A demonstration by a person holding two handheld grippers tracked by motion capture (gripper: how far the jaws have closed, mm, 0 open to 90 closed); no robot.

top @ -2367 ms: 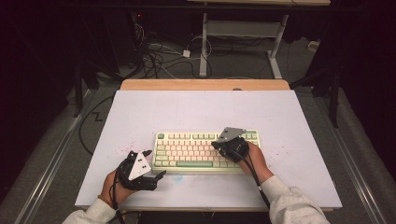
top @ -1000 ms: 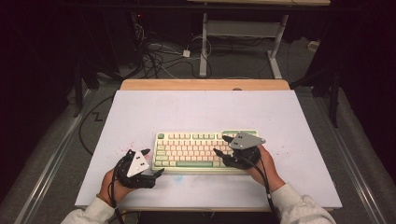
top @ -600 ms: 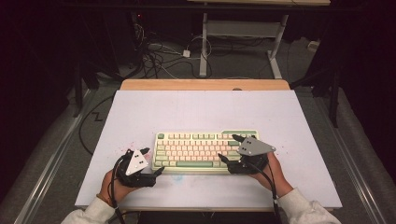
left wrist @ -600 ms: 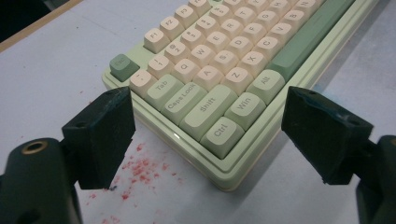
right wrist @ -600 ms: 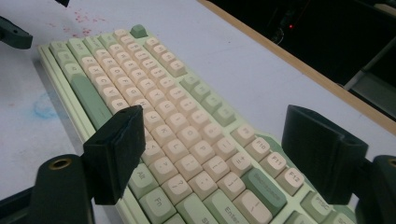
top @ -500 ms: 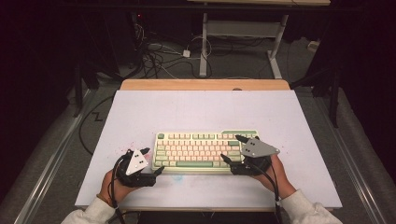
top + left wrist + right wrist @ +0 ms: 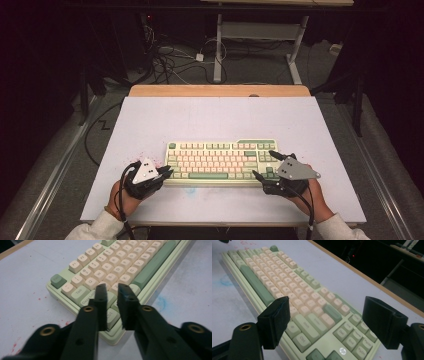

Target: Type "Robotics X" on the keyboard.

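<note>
The keyboard (image 7: 223, 161) lies flat on the bench (image 7: 215, 115), near the front edge, about mid way betw. the left & right sides. It is green & cream.

The left gripper (image 7: 168, 171) is at the keyboard's front left corner. Its fingers (image 7: 101, 300) have just been closing & are now nearly together over the corner keys, w/ a thin gap & nothing in it.

The right gripper (image 7: 265, 165) is at the keyboard's right end. Its fingers (image 7: 277, 320) have just been opening & are wide apart, one on each side of the end keys, not pressing on them.
</note>
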